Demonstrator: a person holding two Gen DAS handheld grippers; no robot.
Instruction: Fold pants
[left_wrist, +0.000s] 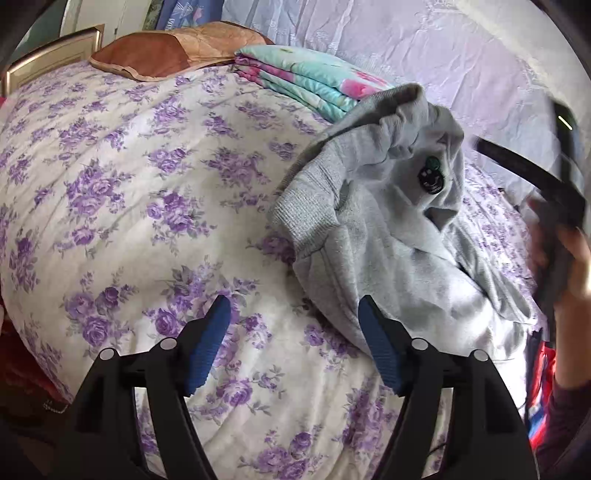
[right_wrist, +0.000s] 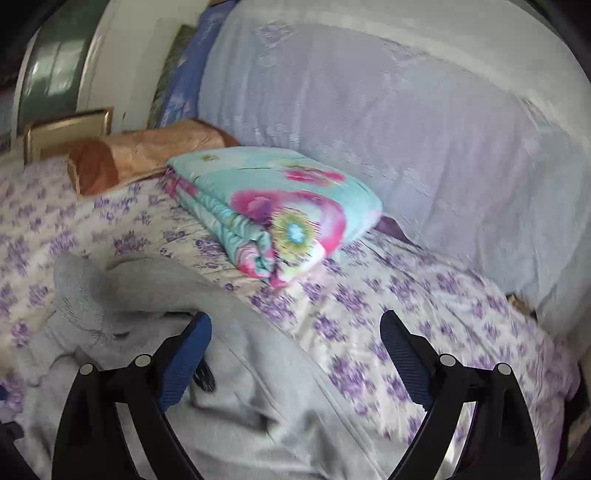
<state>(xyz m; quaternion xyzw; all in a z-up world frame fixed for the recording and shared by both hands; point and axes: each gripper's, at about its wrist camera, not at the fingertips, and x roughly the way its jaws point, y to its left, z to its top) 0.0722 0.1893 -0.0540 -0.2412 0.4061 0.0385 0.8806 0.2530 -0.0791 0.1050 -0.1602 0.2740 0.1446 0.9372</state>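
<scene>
Two tongs spread wide over floral bedspread (left_wrist: 129, 206), holding nothing. Ahead, beyond right gripper (right_wrist: 295, 354): folded turquoise quilt (right_wrist: 280, 206). Crumpled grey pants (left_wrist: 388, 229) just right of left gripper (left_wrist: 293, 343), under right gripper's left finger.

The grey pants (left_wrist: 388, 236) look like soft, matt fleece cloth with a ribbed knit band (upper centre-right). The floral bedspread (left_wrist: 147, 206) is matt cotton-like cloth, the brown pillow (left_wrist: 159, 51) glossy satin, the gripper pads (left_wrist: 208, 343) ridged blue.
</scene>
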